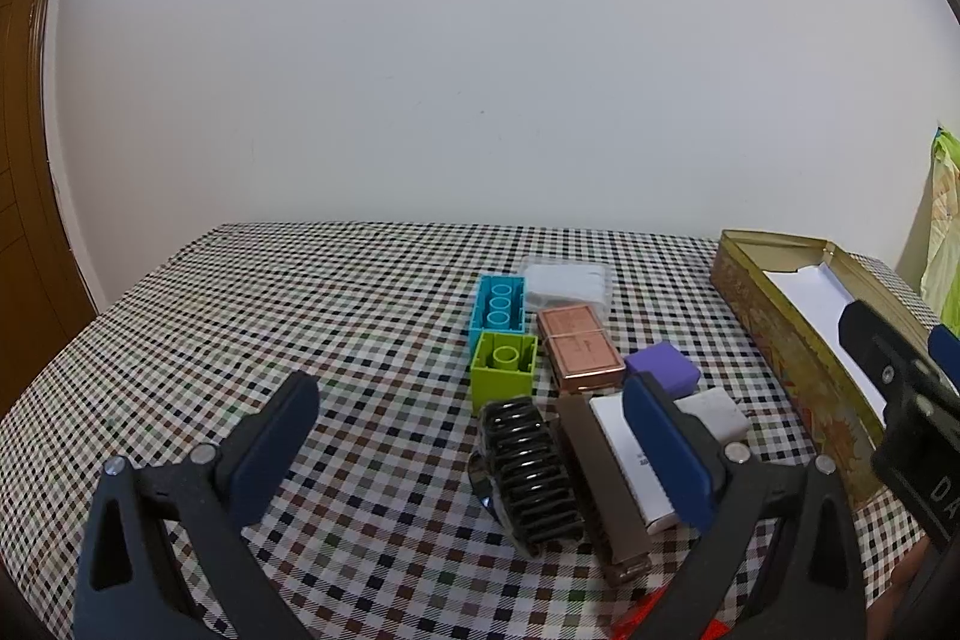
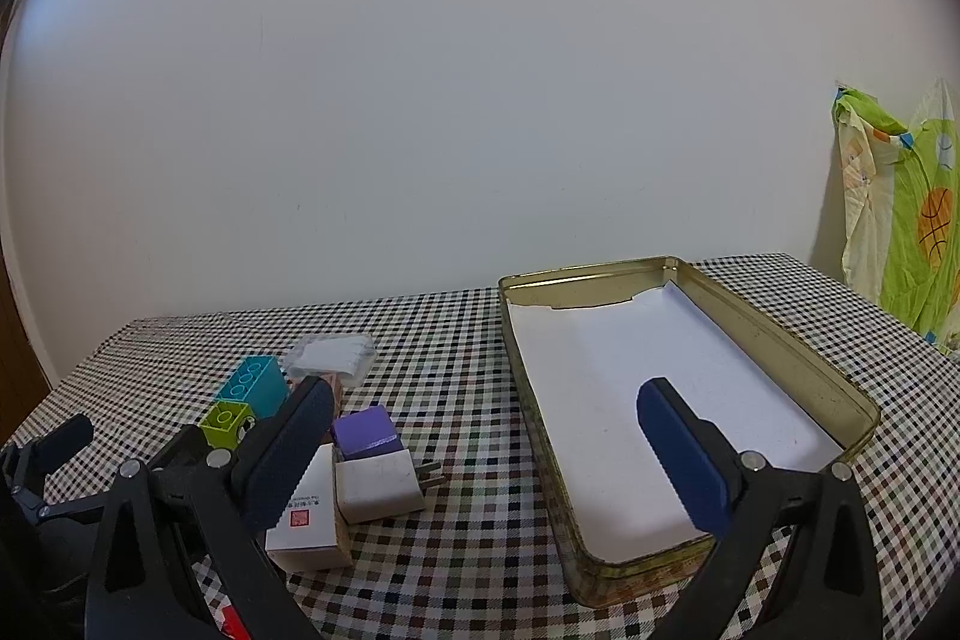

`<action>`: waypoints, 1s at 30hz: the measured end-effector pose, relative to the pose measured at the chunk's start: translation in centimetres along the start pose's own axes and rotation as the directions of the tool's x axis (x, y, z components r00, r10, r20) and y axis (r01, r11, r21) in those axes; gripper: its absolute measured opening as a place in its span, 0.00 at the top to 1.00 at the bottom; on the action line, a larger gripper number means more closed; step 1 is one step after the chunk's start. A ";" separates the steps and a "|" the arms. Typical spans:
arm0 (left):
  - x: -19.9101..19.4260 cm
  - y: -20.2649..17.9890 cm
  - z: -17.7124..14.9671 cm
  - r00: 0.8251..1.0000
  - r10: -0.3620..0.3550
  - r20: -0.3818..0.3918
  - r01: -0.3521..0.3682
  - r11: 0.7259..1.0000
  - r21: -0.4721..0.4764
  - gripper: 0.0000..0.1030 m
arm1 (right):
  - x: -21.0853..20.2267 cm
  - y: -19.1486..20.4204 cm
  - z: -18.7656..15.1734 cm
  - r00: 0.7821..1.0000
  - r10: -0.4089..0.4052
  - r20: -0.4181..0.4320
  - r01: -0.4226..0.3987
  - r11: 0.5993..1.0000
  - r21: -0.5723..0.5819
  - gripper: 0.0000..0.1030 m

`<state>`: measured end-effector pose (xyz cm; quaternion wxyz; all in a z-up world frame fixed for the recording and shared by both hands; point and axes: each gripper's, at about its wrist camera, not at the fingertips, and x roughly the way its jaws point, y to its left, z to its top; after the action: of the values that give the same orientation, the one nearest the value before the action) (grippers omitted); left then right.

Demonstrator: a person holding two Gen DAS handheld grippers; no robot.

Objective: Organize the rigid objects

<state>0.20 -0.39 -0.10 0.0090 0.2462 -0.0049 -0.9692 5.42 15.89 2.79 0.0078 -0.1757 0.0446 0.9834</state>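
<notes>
A cluster of small objects lies on the checkered table: a blue brick (image 1: pixel 498 304), a green brick (image 1: pixel 503 367), a copper box (image 1: pixel 577 349), a purple block (image 1: pixel 663 367), a white charger (image 1: pixel 717 412), a black ribbed clip (image 1: pixel 534 472), a brown bar (image 1: pixel 603 478) and a white box (image 1: pixel 636 460). My left gripper (image 1: pixel 474 436) is open and empty above the clip. My right gripper (image 2: pixel 486 442) is open and empty between the cluster and the open gold tin (image 2: pixel 534 370). The purple block (image 2: pixel 365 431), charger (image 2: pixel 378 484) and white box (image 2: pixel 306 514) show in the right wrist view.
The gold tin (image 1: pixel 774 316) is lined with white paper and stands at the right. A clear plastic packet (image 1: pixel 567 280) lies behind the bricks. A green printed bag (image 2: pixel 906 214) hangs at the far right. A white wall stands behind the table.
</notes>
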 end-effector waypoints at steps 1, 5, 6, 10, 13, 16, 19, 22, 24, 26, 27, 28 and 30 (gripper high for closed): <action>0.0 0.0 0.0 1.000 0.001 0.000 -0.001 1.000 0.000 0.00 | 0.0 0.0 0.0 1.000 -0.001 -0.001 0.001 1.000 0.000 0.00; 0.0 0.0 0.0 1.000 0.004 -0.002 -0.004 1.000 -0.004 0.00 | 0.0 -0.1 0.1 1.000 0.000 0.000 0.000 1.000 0.005 0.00; 0.0 0.0 0.0 1.000 0.004 -0.002 -0.004 1.000 -0.005 0.01 | 0.1 0.0 0.2 1.000 0.001 -0.002 -0.001 1.000 0.005 0.00; -0.1 0.0 0.0 1.000 0.004 -0.004 -0.004 1.000 -0.007 0.01 | 0.0 -0.1 0.2 1.000 0.002 -0.004 -0.002 1.000 0.005 0.00; -0.1 0.0 0.0 1.000 0.005 -0.004 -0.005 1.000 -0.007 0.01 | -0.1 -0.3 0.1 1.000 0.002 -0.003 -0.002 1.000 0.004 0.00; -0.1 0.0 0.0 1.000 0.006 -0.004 -0.006 1.000 -0.008 0.01 | 0.2 -0.3 0.2 1.000 0.003 -0.008 -0.003 1.000 0.003 0.00; -0.1 0.0 0.0 1.000 0.006 -0.004 -0.006 1.000 -0.008 0.01 | 0.2 -0.2 0.2 1.000 0.002 -0.008 -0.002 1.000 0.003 0.00; -0.1 0.0 0.0 1.000 0.029 -0.005 -0.029 0.999 -0.020 0.01 | 0.2 -0.2 0.2 1.000 0.001 -0.009 0.000 1.000 0.003 0.00; -0.1 0.0 0.0 1.000 0.029 -0.005 -0.029 0.999 -0.020 0.01 | 0.3 -0.1 0.1 1.000 0.000 -0.009 0.000 1.000 0.004 0.00; -0.1 0.0 0.0 1.000 0.030 -0.006 -0.030 0.999 -0.022 0.00 | 0.3 -0.1 0.1 1.000 0.000 -0.011 0.000 1.000 0.005 0.00; -0.1 0.0 0.0 1.000 0.030 -0.006 -0.030 0.999 -0.022 0.00 | 0.3 -0.2 0.1 1.000 0.000 -0.012 0.000 1.000 0.006 0.00; -0.2 0.0 0.0 1.000 0.030 -0.006 -0.030 0.999 -0.024 0.00 | 0.3 -0.2 0.1 1.000 0.000 -0.013 0.000 1.000 0.007 0.00; -0.1 0.0 0.0 1.000 0.029 -0.007 -0.030 0.999 -0.026 0.00 | 0.2 -0.3 0.0 1.000 0.002 -0.015 -0.001 1.000 0.007 0.00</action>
<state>0.29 -0.36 -0.05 0.0265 0.2493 0.0043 -0.9681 5.22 16.16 2.70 0.0073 -0.1831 0.0483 0.9819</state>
